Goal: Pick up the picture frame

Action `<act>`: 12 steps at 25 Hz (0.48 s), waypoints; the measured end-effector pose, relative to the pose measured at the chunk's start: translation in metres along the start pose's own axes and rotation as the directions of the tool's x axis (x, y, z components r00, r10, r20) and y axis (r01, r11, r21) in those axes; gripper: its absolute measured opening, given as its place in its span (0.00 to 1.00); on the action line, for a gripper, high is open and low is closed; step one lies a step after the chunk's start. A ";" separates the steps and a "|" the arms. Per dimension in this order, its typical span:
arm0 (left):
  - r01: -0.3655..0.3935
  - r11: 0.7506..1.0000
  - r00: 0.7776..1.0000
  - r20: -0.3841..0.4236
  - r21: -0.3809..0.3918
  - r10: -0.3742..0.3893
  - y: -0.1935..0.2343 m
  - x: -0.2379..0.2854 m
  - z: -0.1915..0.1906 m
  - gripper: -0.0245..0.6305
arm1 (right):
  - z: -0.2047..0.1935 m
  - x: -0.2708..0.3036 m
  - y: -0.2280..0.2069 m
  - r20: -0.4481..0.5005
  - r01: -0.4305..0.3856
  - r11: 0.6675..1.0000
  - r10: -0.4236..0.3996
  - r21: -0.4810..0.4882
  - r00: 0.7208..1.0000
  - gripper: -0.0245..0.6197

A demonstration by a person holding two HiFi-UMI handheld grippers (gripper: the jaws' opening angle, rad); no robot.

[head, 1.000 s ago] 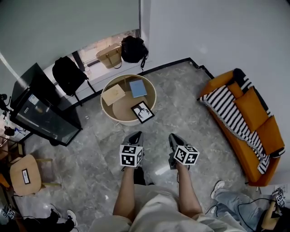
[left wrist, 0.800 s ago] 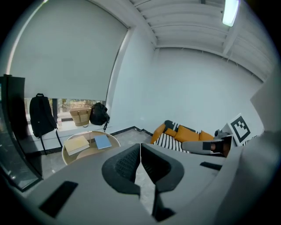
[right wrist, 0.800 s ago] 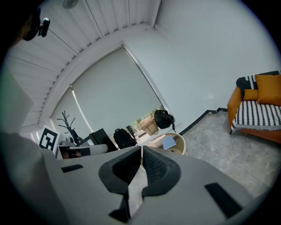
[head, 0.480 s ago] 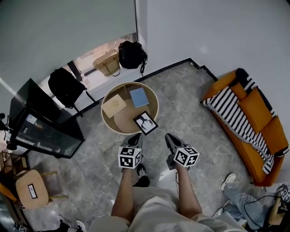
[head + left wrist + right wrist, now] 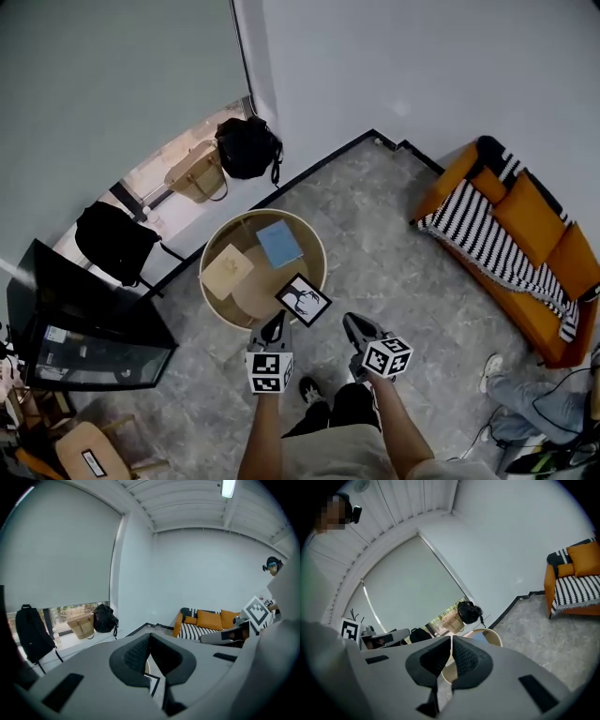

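Close in on the near rim of the round table (image 5: 217,310) without bumping it. Spread the left gripper (image 5: 277,320) and right gripper (image 5: 349,322) before reaching, both now pinched shut on nothing. Probably best to take the picture frame (image 5: 303,300) by an edge at that near rim: square, dark border, white mat, black figure, turned cornerwise.

Round tabletop (image 5: 251,296), raised rim. Picture frame (image 5: 303,300) sits at its near-right rim, turned corner-on. Blue book (image 5: 279,244) on far side, tan board (image 5: 227,272) on left side. Left claw (image 5: 276,319) just short of tabletop, tip beside frame; right claw (image 5: 350,322) near, right of frame. Orange sofa (image 5: 525,246) well right of tabletop.
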State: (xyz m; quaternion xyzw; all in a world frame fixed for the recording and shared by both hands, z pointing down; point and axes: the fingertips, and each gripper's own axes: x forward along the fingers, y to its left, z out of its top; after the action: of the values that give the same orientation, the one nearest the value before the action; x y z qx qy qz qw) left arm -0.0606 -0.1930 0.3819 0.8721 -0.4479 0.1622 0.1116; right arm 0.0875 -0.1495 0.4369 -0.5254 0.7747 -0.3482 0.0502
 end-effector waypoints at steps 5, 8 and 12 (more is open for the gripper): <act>0.077 0.996 0.996 -0.051 -0.036 -0.079 -0.001 0.064 -0.050 0.07 | -0.039 0.018 -0.059 -0.067 0.036 0.999 -0.034 0.029 0.997 0.10; 0.158 0.986 0.985 -0.056 -0.045 -0.160 0.007 0.115 -0.091 0.07 | -0.049 0.064 -0.116 -0.036 0.053 0.996 -0.051 0.070 0.998 0.10; 0.184 0.977 0.971 -0.132 -0.108 -0.197 0.013 0.148 -0.162 0.07 | -0.077 0.098 -0.154 -0.078 0.073 0.992 -0.065 0.100 0.995 0.10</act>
State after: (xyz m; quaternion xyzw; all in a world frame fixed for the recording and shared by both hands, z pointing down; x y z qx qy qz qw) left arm -0.0201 -0.2560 0.5885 0.8912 -0.3601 0.1908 0.1994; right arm 0.1297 -0.2267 0.6138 -0.5352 0.7384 -0.4086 0.0362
